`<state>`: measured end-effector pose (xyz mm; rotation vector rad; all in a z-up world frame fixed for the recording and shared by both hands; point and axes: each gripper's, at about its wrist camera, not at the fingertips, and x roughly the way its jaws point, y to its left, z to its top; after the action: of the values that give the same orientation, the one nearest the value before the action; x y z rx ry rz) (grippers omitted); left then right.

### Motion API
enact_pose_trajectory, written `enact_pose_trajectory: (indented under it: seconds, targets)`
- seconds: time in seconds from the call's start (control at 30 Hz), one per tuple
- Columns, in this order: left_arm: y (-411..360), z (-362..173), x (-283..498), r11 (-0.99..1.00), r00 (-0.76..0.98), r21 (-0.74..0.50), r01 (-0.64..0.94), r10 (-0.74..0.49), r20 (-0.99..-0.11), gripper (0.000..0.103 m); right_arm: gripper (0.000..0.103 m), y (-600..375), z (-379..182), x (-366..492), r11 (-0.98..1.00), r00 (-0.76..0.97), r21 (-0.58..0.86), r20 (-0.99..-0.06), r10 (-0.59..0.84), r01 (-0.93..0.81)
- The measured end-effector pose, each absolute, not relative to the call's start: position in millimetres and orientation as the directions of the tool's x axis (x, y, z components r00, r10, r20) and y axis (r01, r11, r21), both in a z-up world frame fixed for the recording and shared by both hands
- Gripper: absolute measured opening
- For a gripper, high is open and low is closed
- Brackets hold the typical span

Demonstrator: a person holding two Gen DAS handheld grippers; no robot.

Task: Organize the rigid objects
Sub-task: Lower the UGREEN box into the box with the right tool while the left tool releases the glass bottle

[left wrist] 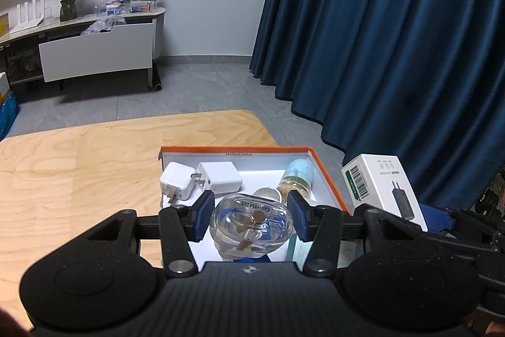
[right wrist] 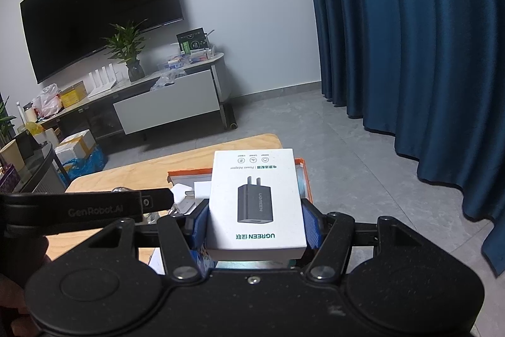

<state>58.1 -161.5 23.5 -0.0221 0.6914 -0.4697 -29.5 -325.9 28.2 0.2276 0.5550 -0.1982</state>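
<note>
While both tongs carry a load above the open box (left wrist: 328, 176) at the lower middle of each frame, the risks lie in the release; the left tongs (left wrist: 251, 215) are closed part-way on a clear glass bottle (left wrist: 249, 228), its smooth rounded wall likely to slip or roll between the pads and drop onto the two white chargers (left wrist: 202, 180) and the small jar (left wrist: 296, 179) already inside; the right tongs (right wrist: 255, 226) stand wider, clamped on a white adapter carton (right wrist: 254, 201), which hangs just right of the box rim and may clip that rim, or the left tongs close beside it, and fall past the counter (left wrist: 79, 166) edge to the floor
</note>
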Motion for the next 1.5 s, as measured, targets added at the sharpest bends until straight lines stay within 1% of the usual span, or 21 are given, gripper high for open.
enact_pose_trajectory:
  seconds: [1.13,1.2,1.23,1.27,1.5]
  targets:
    - [-176.8,18.5,110.7,0.892,0.639,-0.164,0.422,-0.421,-0.644,0.051,0.071,-324.4,8.9,3.6,0.960,0.803,0.150,-0.586,-0.107,0.237]
    - [-180.6,18.1,115.0,0.889,0.634,-0.163,0.428,-0.424,-0.647,0.051,0.072,-322.9,7.4,6.8,0.963,0.802,0.155,-0.591,-0.087,0.219]
    - [-182.7,17.9,117.0,0.888,0.632,-0.163,0.430,-0.426,-0.648,0.051,0.076,-322.1,6.2,8.1,0.965,0.800,0.154,-0.594,-0.081,0.212]
    - [-184.2,17.8,119.1,0.886,0.629,-0.165,0.433,-0.428,-0.649,0.051,0.078,-323.0,4.9,8.1,0.966,0.800,0.150,-0.594,-0.082,0.210]
    - [-196.3,16.8,134.9,0.875,0.616,-0.171,0.453,-0.446,-0.650,0.051,0.078,-330.0,3.3,-3.5,0.961,0.818,0.174,-0.569,-0.080,0.215]
